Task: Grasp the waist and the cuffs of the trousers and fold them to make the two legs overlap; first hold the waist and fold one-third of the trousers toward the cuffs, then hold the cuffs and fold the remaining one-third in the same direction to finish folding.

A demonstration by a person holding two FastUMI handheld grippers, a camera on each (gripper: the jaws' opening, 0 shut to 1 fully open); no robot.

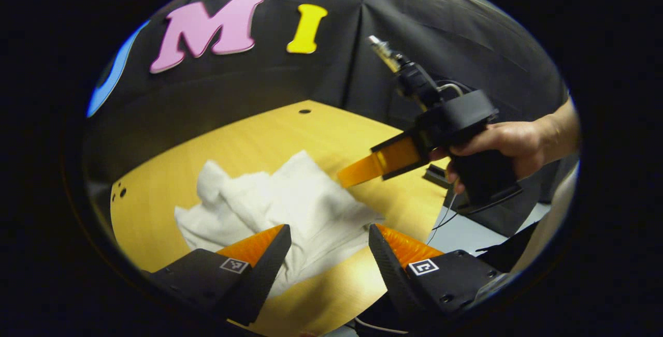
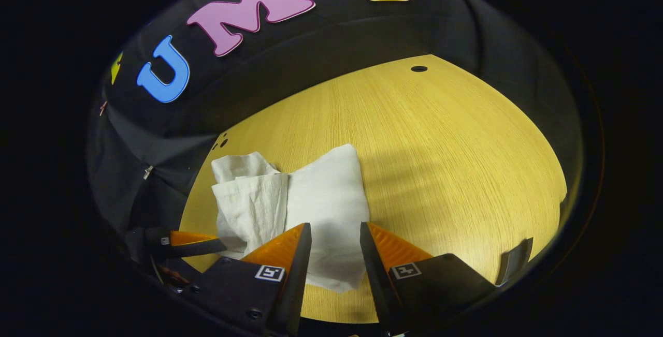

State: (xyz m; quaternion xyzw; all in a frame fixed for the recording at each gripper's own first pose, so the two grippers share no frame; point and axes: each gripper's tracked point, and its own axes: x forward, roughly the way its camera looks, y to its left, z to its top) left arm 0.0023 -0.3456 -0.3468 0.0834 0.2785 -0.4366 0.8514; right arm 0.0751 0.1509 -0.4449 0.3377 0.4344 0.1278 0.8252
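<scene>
White trousers (image 2: 305, 207) lie crumpled near the desk's (image 2: 440, 161) left edge — no readable label. Left gripper (image 1: 329, 238) and right gripper (image 2: 335, 238) both gape wide, empty.

The left gripper (image 1: 329, 241) has two wedge-shaped fingers with a ribbed surface, each one fixed on a black block that carries a small square white marker and some screws near the outer edge. The right gripper (image 1: 344, 176), seen in the left gripper view, has a black box-shaped body with a pistol-like handle under it, a thin cable hanging below the handle, and on top of the body a black mast with a small metallic part at its end. The hand (image 1: 500, 145) on this handle is bare, with no sleeve at the wrist, and in the right gripper view the right gripper (image 2: 335, 246) shows the same wedge fingers, black blocks, square markers and screws.
</scene>
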